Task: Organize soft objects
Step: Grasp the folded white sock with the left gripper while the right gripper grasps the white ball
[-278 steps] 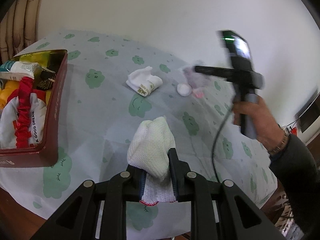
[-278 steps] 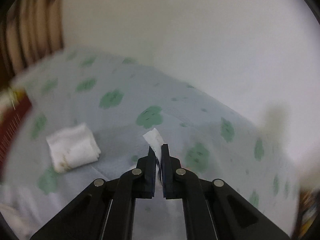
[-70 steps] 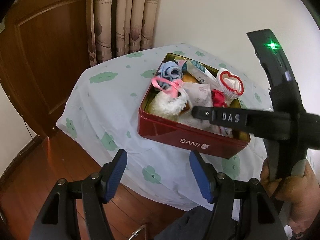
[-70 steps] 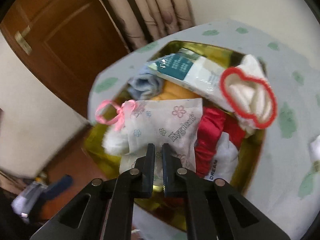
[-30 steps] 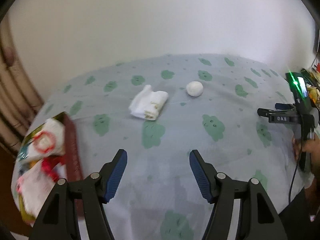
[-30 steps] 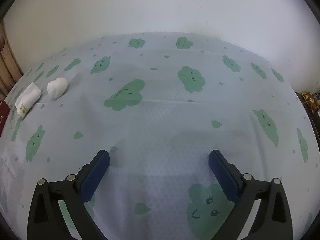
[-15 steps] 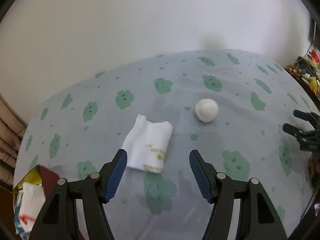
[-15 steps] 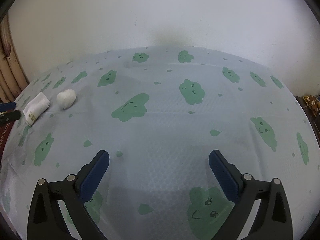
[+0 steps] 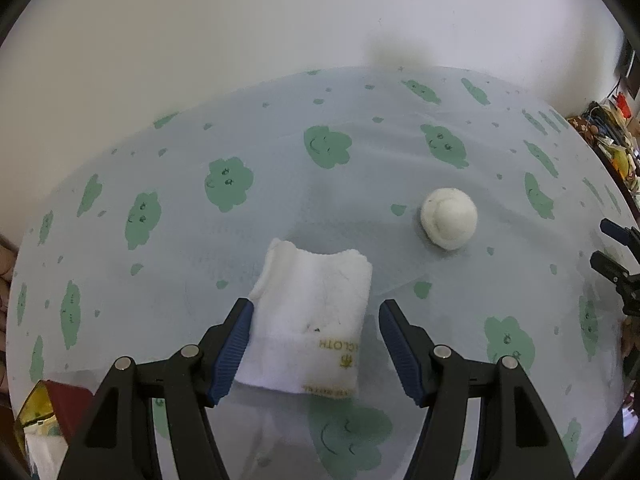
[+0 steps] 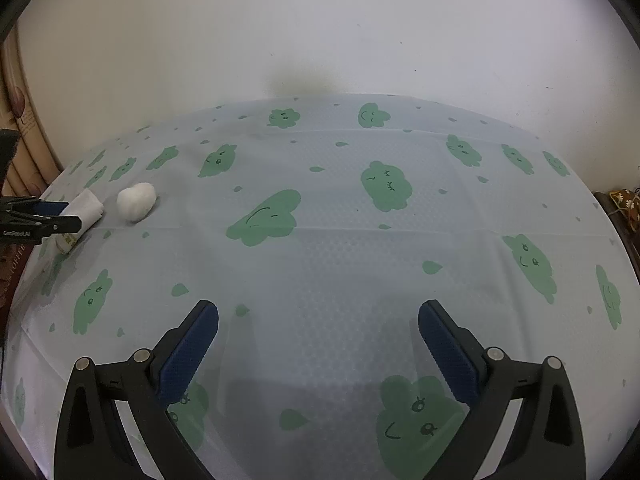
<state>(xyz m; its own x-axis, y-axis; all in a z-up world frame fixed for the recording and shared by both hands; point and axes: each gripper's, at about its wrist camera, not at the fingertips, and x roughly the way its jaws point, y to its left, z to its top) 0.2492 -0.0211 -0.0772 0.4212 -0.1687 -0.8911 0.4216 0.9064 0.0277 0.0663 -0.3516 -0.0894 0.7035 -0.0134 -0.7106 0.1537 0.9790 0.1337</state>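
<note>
A folded white cloth [image 9: 312, 320] with gold lettering lies on the cloud-print tablecloth [image 9: 224, 184]. My left gripper [image 9: 316, 306] is open and points down over it, one finger on each side of the cloth. The left pad is at the cloth's edge and the right pad stands clear of it. A white fluffy ball [image 9: 450, 218] rests just beyond, to the right. In the right wrist view the cloth [image 10: 86, 208] and ball [image 10: 136, 200] sit far left, with the left gripper [image 10: 44, 216] over the cloth. My right gripper [image 10: 318, 320] is open above bare tablecloth, holding nothing.
A corner of the red tin [image 9: 60, 396] with soft items shows at the bottom left, and its side [image 10: 10, 276] at the right wrist view's left edge. A wall runs behind the table. Curtains [image 10: 24, 128] hang far left. Clutter [image 9: 612, 136] lies beyond the right table edge.
The left gripper has come forward and down onto the folded cloth, which now lies between its open fingers. The red tin slid out to the corner. The right gripper barely moved.
</note>
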